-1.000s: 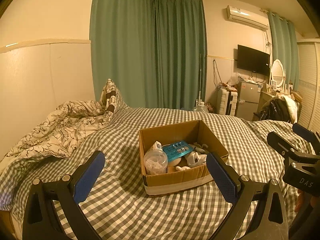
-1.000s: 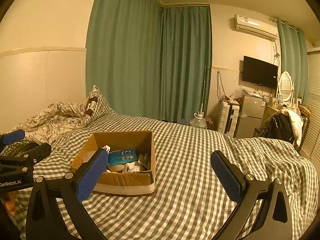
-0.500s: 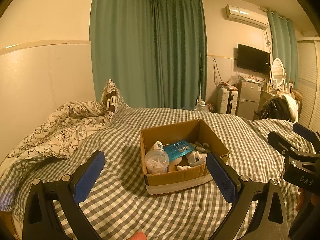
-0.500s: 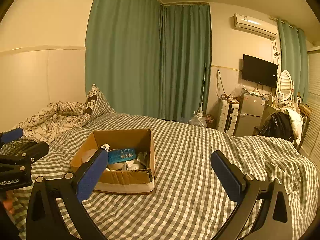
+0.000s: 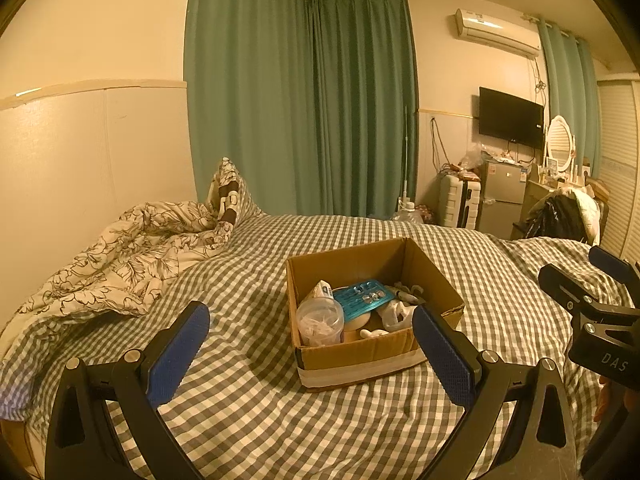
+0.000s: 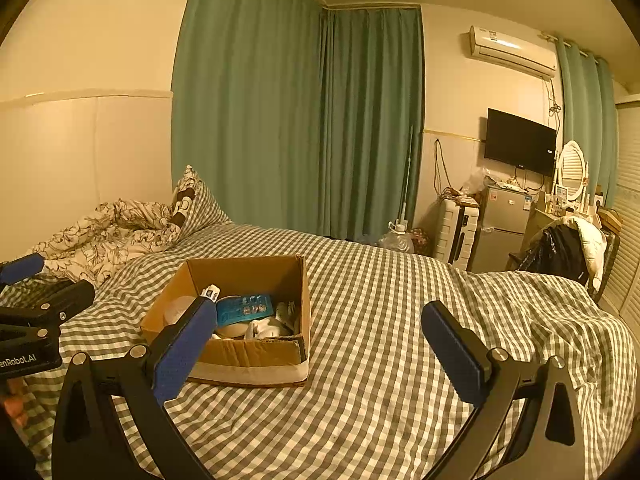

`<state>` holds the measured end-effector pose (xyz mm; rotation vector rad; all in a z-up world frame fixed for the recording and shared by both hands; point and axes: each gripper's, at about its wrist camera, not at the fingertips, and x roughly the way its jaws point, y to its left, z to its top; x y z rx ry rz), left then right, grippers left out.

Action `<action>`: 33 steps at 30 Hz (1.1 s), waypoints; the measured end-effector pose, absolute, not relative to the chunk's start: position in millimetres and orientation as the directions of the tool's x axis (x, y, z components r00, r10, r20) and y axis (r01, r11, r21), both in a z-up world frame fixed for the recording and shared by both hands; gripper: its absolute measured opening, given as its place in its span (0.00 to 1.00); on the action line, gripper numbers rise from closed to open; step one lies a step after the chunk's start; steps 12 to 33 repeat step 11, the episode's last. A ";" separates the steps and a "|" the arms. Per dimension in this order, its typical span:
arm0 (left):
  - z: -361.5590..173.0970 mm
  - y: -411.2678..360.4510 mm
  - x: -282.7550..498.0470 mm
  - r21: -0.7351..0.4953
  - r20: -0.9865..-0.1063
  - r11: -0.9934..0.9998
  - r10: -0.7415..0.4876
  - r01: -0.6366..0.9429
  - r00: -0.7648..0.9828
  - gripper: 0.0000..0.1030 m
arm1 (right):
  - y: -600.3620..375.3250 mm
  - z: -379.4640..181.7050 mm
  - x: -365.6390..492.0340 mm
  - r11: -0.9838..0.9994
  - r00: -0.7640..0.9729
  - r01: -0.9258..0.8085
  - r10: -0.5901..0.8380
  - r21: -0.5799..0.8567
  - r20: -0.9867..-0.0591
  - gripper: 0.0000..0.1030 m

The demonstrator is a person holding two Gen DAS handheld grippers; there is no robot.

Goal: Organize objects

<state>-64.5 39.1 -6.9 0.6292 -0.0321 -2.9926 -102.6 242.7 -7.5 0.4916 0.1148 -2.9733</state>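
Observation:
An open cardboard box (image 5: pixel 360 354) sits on the checked bed; it also shows in the right wrist view (image 6: pixel 248 354). It holds a clear plastic cup (image 5: pixel 320 320), a teal blister pack (image 5: pixel 362 295), a small white tube (image 5: pixel 322 290) and several white items (image 5: pixel 394 314). My left gripper (image 5: pixel 310 344) is open and empty, just in front of the box. My right gripper (image 6: pixel 316 340) is open and empty, with the box at its left finger. Each gripper shows at the edge of the other's view.
A crumpled floral duvet (image 5: pixel 116 256) and pillow (image 5: pixel 228 196) lie at the left by the wall. Green curtains (image 5: pixel 304 112) hang behind the bed. A fridge (image 5: pixel 502 204), suitcase (image 5: pixel 458 200) and chair with clothes (image 5: pixel 564 216) stand at the far right.
Both grippers have shifted only slightly; the box sits a little lower and nearer in both views. Both stay open and empty.

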 end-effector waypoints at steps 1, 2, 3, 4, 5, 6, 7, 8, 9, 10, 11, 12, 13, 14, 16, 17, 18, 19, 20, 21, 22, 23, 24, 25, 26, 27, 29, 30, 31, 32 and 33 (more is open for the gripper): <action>-6.9 39.1 -64.5 0.037 -0.401 -0.996 -0.086 0.077 -0.912 1.00 | 241.9 -8.2 -103.0 -0.989 -0.939 0.137 -0.112 -0.055 -0.326 1.00; -7.2 38.8 -64.2 0.037 -0.401 -0.996 -0.086 0.078 -0.912 1.00 | 241.7 -8.8 -103.1 -0.989 -0.938 0.137 -0.112 -0.056 -0.328 1.00; -7.5 38.6 -64.5 0.039 -0.403 -0.996 -0.088 0.079 -0.911 1.00 | 241.6 -9.2 -103.2 -0.989 -0.938 0.138 -0.112 -0.057 -0.328 1.00; -7.6 38.8 -64.0 0.041 -0.404 -0.996 -0.091 0.081 -0.910 1.00 | 240.6 -10.0 -103.1 -0.989 -0.938 0.138 -0.112 -0.058 -0.330 1.00; -7.9 38.8 -64.0 0.044 -0.406 -0.996 -0.094 0.083 -0.909 1.00 | 240.3 -10.4 -103.4 -0.989 -0.937 0.139 -0.112 -0.059 -0.332 1.00; -8.3 38.9 -64.0 0.048 -0.407 -0.995 -0.096 0.084 -0.908 1.00 | 239.8 -10.8 -103.4 -0.988 -0.936 0.139 -0.111 -0.060 -0.333 1.00; -8.6 38.7 -63.7 0.050 -0.407 -0.995 -0.097 0.084 -0.908 1.00 | 239.2 -11.4 -103.5 -0.988 -0.936 0.139 -0.110 -0.062 -0.335 1.00; -8.9 38.4 -63.3 0.050 -0.407 -0.995 -0.096 0.083 -0.908 1.00 | 238.7 -11.8 -103.6 -0.988 -0.936 0.139 -0.110 -0.063 -0.336 1.00; -9.1 38.3 -63.1 0.049 -0.408 -0.995 -0.095 0.082 -0.908 1.00 | 237.8 -12.1 -103.7 -0.988 -0.935 0.139 -0.110 -0.064 -0.336 1.00; -9.2 38.3 -62.7 0.048 -0.408 -0.996 -0.093 0.081 -0.908 1.00 | 237.3 -12.3 -103.8 -0.988 -0.935 0.140 -0.110 -0.064 -0.337 1.00; -9.4 38.4 -62.5 0.049 -0.407 -0.996 -0.093 0.080 -0.909 1.00 | 237.1 -12.3 -103.8 -0.988 -0.935 0.140 -0.110 -0.065 -0.337 1.00; -9.4 38.4 -62.5 0.049 -0.407 -0.996 -0.093 0.080 -0.909 1.00 | 237.1 -12.3 -103.8 -0.988 -0.935 0.140 -0.110 -0.065 -0.337 1.00; -9.4 38.4 -62.5 0.049 -0.407 -0.996 -0.093 0.080 -0.909 1.00 | 237.1 -12.3 -103.8 -0.988 -0.935 0.140 -0.110 -0.065 -0.337 1.00; -9.4 38.4 -62.5 0.049 -0.407 -0.996 -0.093 0.080 -0.909 1.00 | 237.1 -12.3 -103.8 -0.988 -0.935 0.140 -0.110 -0.065 -0.337 1.00; -9.4 38.4 -62.5 0.049 -0.407 -0.996 -0.093 0.080 -0.909 1.00 | 237.1 -12.3 -103.8 -0.988 -0.935 0.140 -0.110 -0.065 -0.337 1.00; -9.4 38.4 -62.5 0.049 -0.407 -0.996 -0.093 0.080 -0.909 1.00 | 237.1 -12.3 -103.8 -0.988 -0.935 0.140 -0.110 -0.065 -0.337 1.00; -9.4 38.4 -62.5 0.049 -0.407 -0.996 -0.093 0.080 -0.909 1.00 | 237.1 -12.3 -103.8 -0.988 -0.935 0.140 -0.110 -0.065 -0.337 1.00; -9.4 38.4 -62.5 0.049 -0.407 -0.996 -0.093 0.080 -0.909 1.00 | 237.1 -12.3 -103.8 -0.988 -0.935 0.140 -0.110 -0.065 -0.337 1.00; -9.4 38.4 -62.5 0.049 -0.407 -0.996 -0.093 0.080 -0.909 1.00 | 237.1 -12.3 -103.8 -0.988 -0.935 0.140 -0.110 -0.065 -0.337 1.00; -9.4 38.4 -62.5 0.049 -0.407 -0.996 -0.093 0.080 -0.909 1.00 | 237.1 -12.3 -103.8 -0.988 -0.935 0.140 -0.110 -0.065 -0.337 1.00; -9.4 38.4 -62.5 0.049 -0.407 -0.996 -0.093 0.080 -0.909 1.00 | 237.1 -12.3 -103.8 -0.988 -0.935 0.140 -0.110 -0.065 -0.337 1.00; -9.4 38.4 -62.5 0.049 -0.407 -0.996 -0.093 0.080 -0.909 1.00 | 237.1 -12.3 -103.8 -0.988 -0.935 0.140 -0.110 -0.065 -0.337 1.00; -9.4 38.4 -62.5 0.049 -0.407 -0.996 -0.093 0.080 -0.909 1.00 | 237.1 -12.3 -103.8 -0.988 -0.935 0.140 -0.110 -0.065 -0.337 1.00; -9.4 38.4 -62.5 0.049 -0.407 -0.996 -0.093 0.080 -0.909 1.00 | 237.1 -12.3 -103.8 -0.988 -0.935 0.140 -0.110 -0.065 -0.337 1.00; -9.4 38.4 -62.5 0.049 -0.407 -0.996 -0.093 0.080 -0.909 1.00 | 237.1 -12.3 -103.8 -0.988 -0.935 0.140 -0.110 -0.065 -0.337 1.00; -9.4 38.4 -62.5 0.049 -0.407 -0.996 -0.093 0.080 -0.909 1.00 | 237.1 -12.3 -103.8 -0.988 -0.935 0.140 -0.110 -0.065 -0.337 1.00; -9.4 38.4 -62.5 0.049 -0.407 -0.996 -0.093 0.080 -0.909 1.00 | 237.1 -12.3 -103.8 -0.988 -0.935 0.140 -0.110 -0.065 -0.337 1.00; -9.4 38.4 -62.5 0.049 -0.407 -0.996 -0.093 0.080 -0.909 1.00 | 237.1 -12.3 -103.8 -0.988 -0.935 0.140 -0.110 -0.065 -0.337 1.00; -9.4 38.4 -62.5 0.049 -0.407 -0.996 -0.093 0.080 -0.909 1.00 | 237.1 -12.3 -103.8 -0.988 -0.935 0.140 -0.110 -0.065 -0.337 1.00; -9.4 38.4 -62.5 0.049 -0.407 -0.996 -0.093 0.080 -0.909 1.00 | 237.1 -12.3 -103.8 -0.988 -0.935 0.140 -0.110 -0.065 -0.337 1.00; -9.4 38.4 -62.5 0.049 -0.407 -0.996 -0.093 0.080 -0.909 1.00 | 237.1 -12.3 -103.8 -0.988 -0.935 0.140 -0.110 -0.065 -0.337 1.00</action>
